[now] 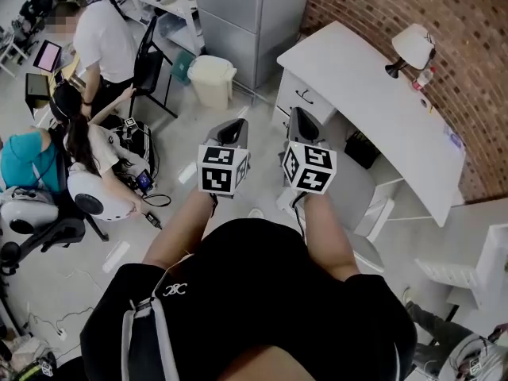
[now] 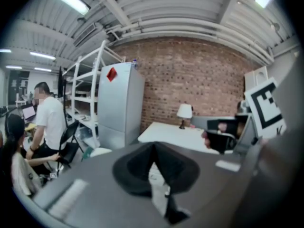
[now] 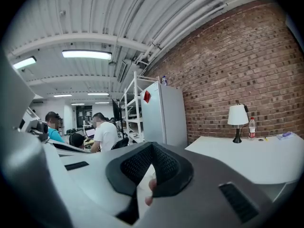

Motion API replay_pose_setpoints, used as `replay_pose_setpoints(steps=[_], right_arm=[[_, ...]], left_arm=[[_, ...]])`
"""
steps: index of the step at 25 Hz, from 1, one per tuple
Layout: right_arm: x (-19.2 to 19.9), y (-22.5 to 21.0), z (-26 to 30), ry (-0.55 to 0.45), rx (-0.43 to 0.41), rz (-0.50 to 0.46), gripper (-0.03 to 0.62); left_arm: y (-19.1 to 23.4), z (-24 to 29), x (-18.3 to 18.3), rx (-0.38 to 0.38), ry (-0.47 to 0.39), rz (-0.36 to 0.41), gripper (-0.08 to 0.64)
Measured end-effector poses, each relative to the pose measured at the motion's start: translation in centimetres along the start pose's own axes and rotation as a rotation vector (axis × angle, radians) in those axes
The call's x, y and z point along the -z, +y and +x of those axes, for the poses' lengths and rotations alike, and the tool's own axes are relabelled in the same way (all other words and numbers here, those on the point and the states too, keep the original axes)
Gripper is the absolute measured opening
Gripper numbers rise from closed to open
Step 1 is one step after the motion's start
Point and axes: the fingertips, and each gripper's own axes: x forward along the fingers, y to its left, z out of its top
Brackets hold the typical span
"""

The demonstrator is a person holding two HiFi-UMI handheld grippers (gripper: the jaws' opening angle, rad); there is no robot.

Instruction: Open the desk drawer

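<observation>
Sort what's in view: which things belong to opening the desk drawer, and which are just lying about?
For the job:
- desk drawer, shut, in the white desk
- left gripper and right gripper, both shut and empty, not touching the drawer

Just lying about:
- lamp and bottle on the desk
- lidded bin
- tall grey cabinet

Hand-held grippers closed: left [image 1: 232,127], right [image 1: 301,119]

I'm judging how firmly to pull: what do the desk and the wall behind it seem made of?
The desk looks like white laminated board, matte and flat-edged; painted wood is possible. The wall is bare red brick, rough, with visible mortar joints.
</observation>
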Motion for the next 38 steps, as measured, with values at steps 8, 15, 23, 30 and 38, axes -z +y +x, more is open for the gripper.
replay_pose_setpoints(steps=[8,15,23,30,38], right_arm=[[-0.1,-4.6,5.2,0.015,0.008,0.027,-0.005],[1.0,-7.7,6.4,0.045,0.078,0.055,-0.005],[2.0,-10.7,8.4,0.057,0.181,0.078,-0.005],[2.8,-13.8,12.7,0.073,0.320,0.136,-0.005],[2.7,-15.3,17.4,0.117,0.493,0.119,-0.005]], left_arm=[[-0.4,7.5,-1.3,0.049,0.016,-0.003,-0.002],[-0.6,11.3,-1.4,0.105,0.052,-0.027,-0.002],[-0.6,17.6,-1.0,0.202,0.090,-0.038,-0.002],[1.1,24.0,-0.8,0.327,0.162,-0.015,-0.001],[3.8,32.2,-1.4,0.497,0.236,-0.063,-0.002]])
